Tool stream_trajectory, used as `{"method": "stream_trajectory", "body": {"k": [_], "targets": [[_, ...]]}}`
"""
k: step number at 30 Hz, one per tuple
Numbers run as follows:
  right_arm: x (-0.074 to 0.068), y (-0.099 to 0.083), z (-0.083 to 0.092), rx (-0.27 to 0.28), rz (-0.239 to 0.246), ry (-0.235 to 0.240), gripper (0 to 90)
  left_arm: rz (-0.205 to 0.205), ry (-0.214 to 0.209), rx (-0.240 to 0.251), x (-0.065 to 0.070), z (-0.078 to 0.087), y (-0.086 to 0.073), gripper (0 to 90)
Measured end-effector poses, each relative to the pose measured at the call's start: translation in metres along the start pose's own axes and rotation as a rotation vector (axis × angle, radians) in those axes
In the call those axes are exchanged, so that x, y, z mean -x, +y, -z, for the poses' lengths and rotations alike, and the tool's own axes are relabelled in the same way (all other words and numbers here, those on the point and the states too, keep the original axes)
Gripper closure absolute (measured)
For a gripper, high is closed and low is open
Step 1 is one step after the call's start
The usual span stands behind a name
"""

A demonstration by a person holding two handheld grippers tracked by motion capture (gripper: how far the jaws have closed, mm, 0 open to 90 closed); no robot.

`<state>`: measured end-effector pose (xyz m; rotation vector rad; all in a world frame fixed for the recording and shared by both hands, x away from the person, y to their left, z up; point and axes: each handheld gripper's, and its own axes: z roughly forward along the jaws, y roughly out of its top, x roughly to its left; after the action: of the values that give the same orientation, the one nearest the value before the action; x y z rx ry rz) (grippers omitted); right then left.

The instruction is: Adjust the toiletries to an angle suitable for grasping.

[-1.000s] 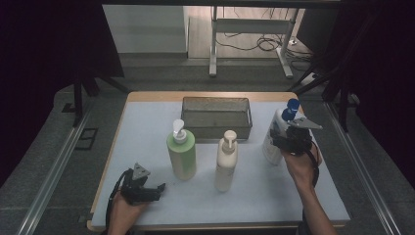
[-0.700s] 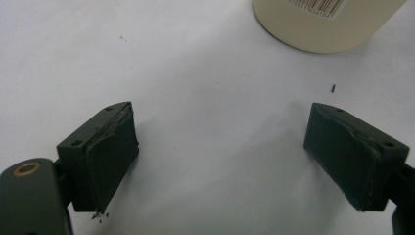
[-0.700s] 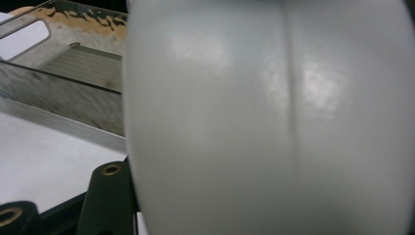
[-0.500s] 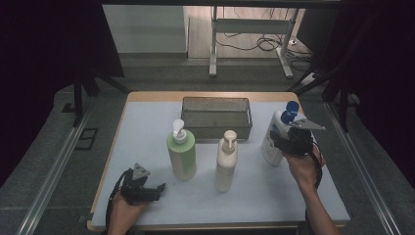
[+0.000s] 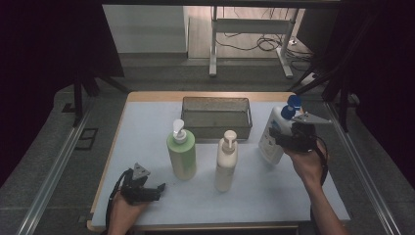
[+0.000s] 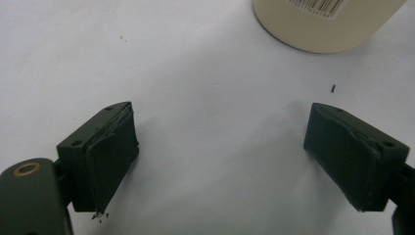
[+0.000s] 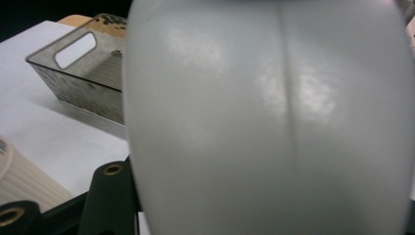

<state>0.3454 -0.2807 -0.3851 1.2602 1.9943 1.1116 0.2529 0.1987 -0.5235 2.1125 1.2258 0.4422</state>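
Right gripper clamped across the body of a white bottle with a blue cap, held tilted and clear of the table near its right edge, just right of the basket. Jaws closed in a little over the last second, with the bottle between them throughout. From above: bottle leaning, cap at the top and toward the far side, hand below and behind the gripper. From the right gripper view: bottle seen close up as a broad pale wall with a faint mould seam down it, one black jaw tucked against its lower left side; other jaw hidden behind the bottle. Same view: basket at the upper left with a handle slot in its end wall, and a ribbed edge of the cream bottle at the lower left.

Left gripper resting low at the near left of the table, jaws spread wide with nothing between them. Left gripper view: both black pads over bare white tabletop, base of the cream bottle just beyond them at the top, barcode partly visible. High view alone: green bottle and cream bottle upright side by side in the middle, in front of the basket, both with pump heads.
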Motion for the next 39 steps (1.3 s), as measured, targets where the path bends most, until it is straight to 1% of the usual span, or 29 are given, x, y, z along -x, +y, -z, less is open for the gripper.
{"method": "stream_trajectory", "body": {"k": [2,3,5,6,7,13,15,18,24,25,31,35,39], "targets": [[0.0,0.002,0.0,0.004,0.0,0.007,40.8,0.0,0.0,0.0,0.0,0.0,0.0,12.1],[-0.001,0.006,0.002,0.01,-0.002,0.021,40.7,0.001,0.0,0.001,0.0,0.0,0.0,12.1],[-0.002,0.011,0.003,0.015,-0.002,0.032,40.7,0.004,0.0,0.004,0.0,0.0,0.0,12.1],[-0.002,0.011,0.003,0.015,-0.002,0.032,40.7,0.004,0.0,0.004,0.0,0.0,0.0,12.1],[-0.004,0.015,0.004,0.016,0.002,0.04,40.7,0.004,0.001,0.003,0.0,0.0,0.0,12.1],[-0.011,0.028,0.005,0.013,0.021,0.061,40.7,0.004,0.001,0.003,0.0,0.0,0.0,12.1],[-0.011,0.029,0.004,0.012,0.022,0.064,40.7,0.004,0.001,0.003,0.0,0.0,0.0,12.1],[-0.013,0.038,0.002,0.015,0.011,0.084,40.7,0.004,0.001,0.003,0.0,0.0,0.0,12.1],[-0.016,0.047,0.001,0.022,0.014,0.094,40.7,0.004,0.001,0.003,0.0,0.0,0.0,12.1],[-0.019,0.051,-0.001,0.023,0.025,0.093,40.6,0.003,0.001,0.003,0.0,0.0,0.0,12.1],[-0.024,0.057,-0.006,0.034,0.034,0.095,40.7,0.004,0.001,0.003,0.0,0.0,0.0,12.1],[-0.028,0.062,-0.01,0.033,0.032,0.103,40.8,0.004,0.001,0.003,0.0,0.0,0.0,12.1],[-0.033,0.068,-0.014,0.041,0.042,0.114,40.7,0.004,0.001,0.003,0.0,0.0,0.0,12.1]]}}
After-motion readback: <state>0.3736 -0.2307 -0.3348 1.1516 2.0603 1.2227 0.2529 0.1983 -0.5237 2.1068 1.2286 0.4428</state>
